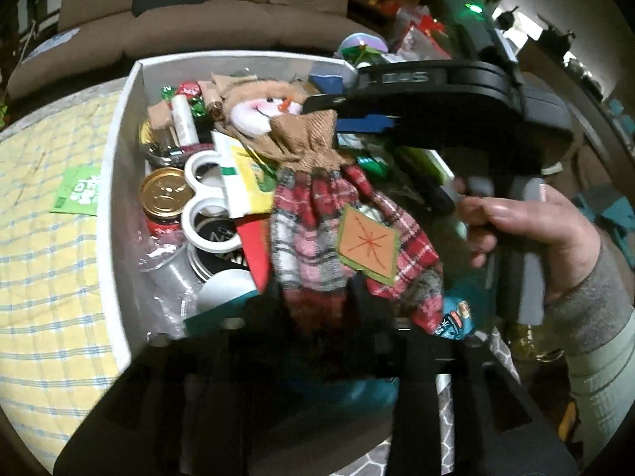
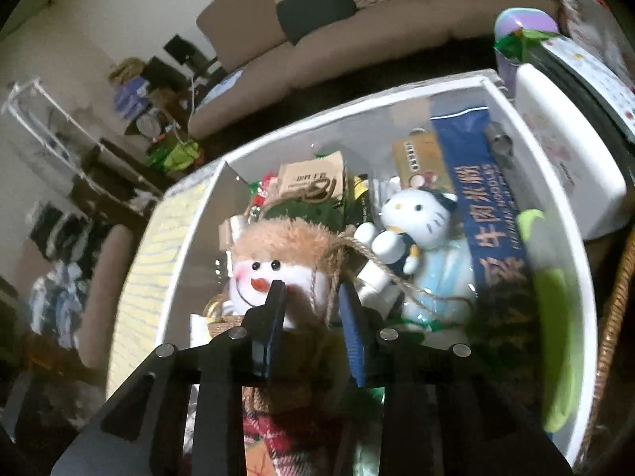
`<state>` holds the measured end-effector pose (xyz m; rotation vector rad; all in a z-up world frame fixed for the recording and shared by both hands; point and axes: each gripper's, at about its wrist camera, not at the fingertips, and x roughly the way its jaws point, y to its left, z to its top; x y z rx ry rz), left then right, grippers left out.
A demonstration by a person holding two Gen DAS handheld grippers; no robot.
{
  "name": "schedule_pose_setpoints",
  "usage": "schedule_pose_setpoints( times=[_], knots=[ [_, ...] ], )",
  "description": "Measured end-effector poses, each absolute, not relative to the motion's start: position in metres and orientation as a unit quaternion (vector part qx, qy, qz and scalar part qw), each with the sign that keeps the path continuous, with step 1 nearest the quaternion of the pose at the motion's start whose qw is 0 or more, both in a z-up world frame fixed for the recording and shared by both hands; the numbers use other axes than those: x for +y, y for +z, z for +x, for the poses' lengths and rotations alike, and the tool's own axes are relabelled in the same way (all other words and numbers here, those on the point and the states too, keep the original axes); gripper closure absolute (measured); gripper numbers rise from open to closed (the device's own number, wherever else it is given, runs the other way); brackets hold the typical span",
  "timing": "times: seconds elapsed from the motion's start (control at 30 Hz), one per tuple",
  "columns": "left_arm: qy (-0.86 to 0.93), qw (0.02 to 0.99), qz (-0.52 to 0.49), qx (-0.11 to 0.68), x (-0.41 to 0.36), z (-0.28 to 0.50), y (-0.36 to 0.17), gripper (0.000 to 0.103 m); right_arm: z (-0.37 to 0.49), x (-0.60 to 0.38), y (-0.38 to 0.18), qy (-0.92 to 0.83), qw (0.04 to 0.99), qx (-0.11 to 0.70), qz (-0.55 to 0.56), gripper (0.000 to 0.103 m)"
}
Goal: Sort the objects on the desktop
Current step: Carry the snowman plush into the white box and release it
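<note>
Snowman doll [image 1: 317, 182], plaid-bodied, held above the white box [image 1: 119, 182]; right gripper [image 2: 313, 301] narrowed on its burlap scarf at the neck, fingers [image 2: 278, 309] flanking the fabric; left gripper [image 1: 317, 317] at the doll's lower body, its opening too dark and blurred to tell; white scissors [image 1: 206, 206], gold-lidded jar [image 1: 162, 194] and cat figurine [image 2: 416, 218] in the box beneath.
</note>
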<state>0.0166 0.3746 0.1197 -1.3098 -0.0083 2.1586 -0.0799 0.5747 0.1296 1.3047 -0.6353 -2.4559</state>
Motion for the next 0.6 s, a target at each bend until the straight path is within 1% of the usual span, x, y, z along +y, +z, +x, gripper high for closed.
schedule_pose_setpoints(
  times=[0.03,0.17,0.27,0.33,0.37,0.4,0.43,0.5,0.57,0.6],
  knots=[
    [0.815,0.308,-0.491,-0.007,0.372,0.018,0.123,0.053,-0.077,0.579,0.134,-0.852,0.147,-0.225,0.449,0.067],
    [0.824,0.308,-0.476,-0.016,0.358,0.03,0.142,0.036,-0.06,0.598,0.156,-0.858,0.148,-0.229,0.435,0.067],
    [0.83,0.305,-0.466,-0.028,0.344,0.037,0.158,0.033,-0.038,0.607,0.173,-0.859,0.169,-0.245,0.416,0.067],
    [0.838,0.297,-0.458,-0.026,0.336,0.034,0.169,0.02,-0.023,0.601,0.18,-0.861,0.175,-0.23,0.42,0.066],
    [0.842,0.291,-0.453,-0.026,0.329,0.034,0.174,0.01,-0.018,0.598,0.182,-0.861,0.174,-0.224,0.422,0.064],
    [0.846,0.285,-0.45,-0.028,0.32,0.031,0.175,0.003,-0.01,0.593,0.184,-0.859,0.178,-0.217,0.428,0.057],
    [0.849,0.278,-0.447,-0.03,0.311,0.03,0.176,0.002,-0.006,0.587,0.186,-0.86,0.178,-0.21,0.431,0.048],
    [0.856,0.258,-0.447,-0.038,0.288,0.027,0.181,0.001,0.003,0.571,0.192,-0.864,0.185,-0.191,0.428,0.038],
    [0.861,0.237,-0.448,-0.051,0.262,0.022,0.182,0.0,0.011,0.554,0.199,-0.868,0.197,-0.173,0.422,0.033],
    [0.862,0.227,-0.449,-0.055,0.252,0.02,0.182,0.0,0.013,0.545,0.203,-0.869,0.203,-0.167,0.42,0.029]
  ],
)
